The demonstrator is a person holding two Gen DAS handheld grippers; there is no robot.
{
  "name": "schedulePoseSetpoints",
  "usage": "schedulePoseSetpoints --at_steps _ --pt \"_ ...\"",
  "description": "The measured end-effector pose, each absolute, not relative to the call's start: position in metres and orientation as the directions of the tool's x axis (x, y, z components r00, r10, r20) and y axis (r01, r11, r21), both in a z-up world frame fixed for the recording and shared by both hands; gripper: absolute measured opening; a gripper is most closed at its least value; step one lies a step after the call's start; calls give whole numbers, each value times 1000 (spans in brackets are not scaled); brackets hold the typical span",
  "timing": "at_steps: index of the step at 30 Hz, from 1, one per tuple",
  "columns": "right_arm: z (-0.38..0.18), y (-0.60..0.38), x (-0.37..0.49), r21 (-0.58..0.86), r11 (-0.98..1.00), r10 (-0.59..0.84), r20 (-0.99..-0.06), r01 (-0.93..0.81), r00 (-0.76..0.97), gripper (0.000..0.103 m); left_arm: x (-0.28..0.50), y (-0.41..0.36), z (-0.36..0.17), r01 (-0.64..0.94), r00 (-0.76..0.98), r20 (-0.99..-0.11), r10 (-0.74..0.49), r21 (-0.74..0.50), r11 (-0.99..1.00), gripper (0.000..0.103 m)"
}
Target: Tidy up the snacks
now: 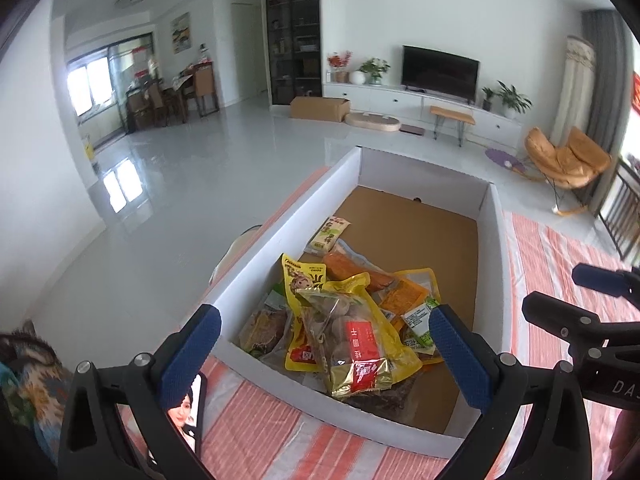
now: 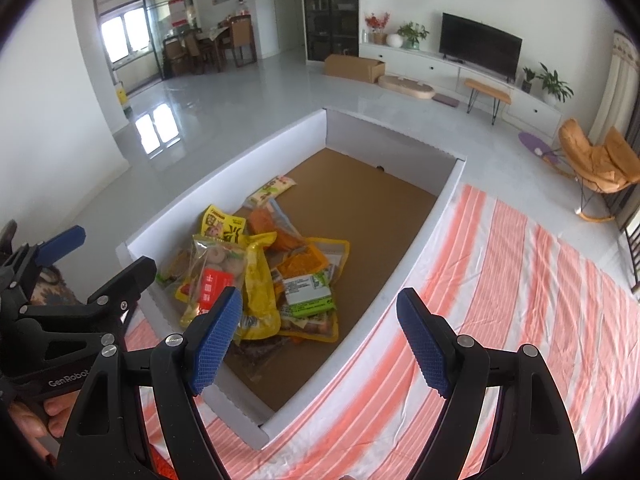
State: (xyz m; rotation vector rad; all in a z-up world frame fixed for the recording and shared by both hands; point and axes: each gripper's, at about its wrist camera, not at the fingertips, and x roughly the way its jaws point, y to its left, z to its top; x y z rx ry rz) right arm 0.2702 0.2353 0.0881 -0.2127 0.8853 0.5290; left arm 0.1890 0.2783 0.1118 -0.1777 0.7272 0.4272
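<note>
A shallow white box (image 1: 280, 232) (image 2: 224, 184) with a brown cardboard floor lies on an orange-striped cloth (image 1: 560, 256) (image 2: 520, 280). In its near corner is a pile of snack packs: a yellow pack with a clear window and red label (image 1: 352, 336) (image 2: 224, 276) on top, a yellow cartoon pouch (image 1: 300, 280) (image 2: 222, 224), an orange pack (image 1: 352, 270) (image 2: 276, 228) and a green-labelled pack (image 2: 308, 294). A small white-green pack (image 1: 330, 232) (image 2: 272, 190) lies apart, further in. My left gripper (image 1: 326, 356) (image 2: 104, 254) hangs open above the box's near rim. My right gripper (image 2: 320, 344) (image 1: 568, 292) is open too, holding nothing.
A phone (image 1: 188, 420) with a lit screen lies on the cloth under my left finger. A hand (image 2: 36, 420) grips the left tool. The box's far half shows bare cardboard (image 2: 360, 200). Beyond the box's far side lies grey floor (image 1: 200, 180); a patterned cushion (image 1: 24, 368) is at the left.
</note>
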Motion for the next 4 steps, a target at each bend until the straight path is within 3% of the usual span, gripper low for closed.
schedulePoseSetpoints --at_steps 4 --pt "85 237 272 38 854 348 -783 -518 516 82 191 273 107 -429 664 -677 318 3 903 103"
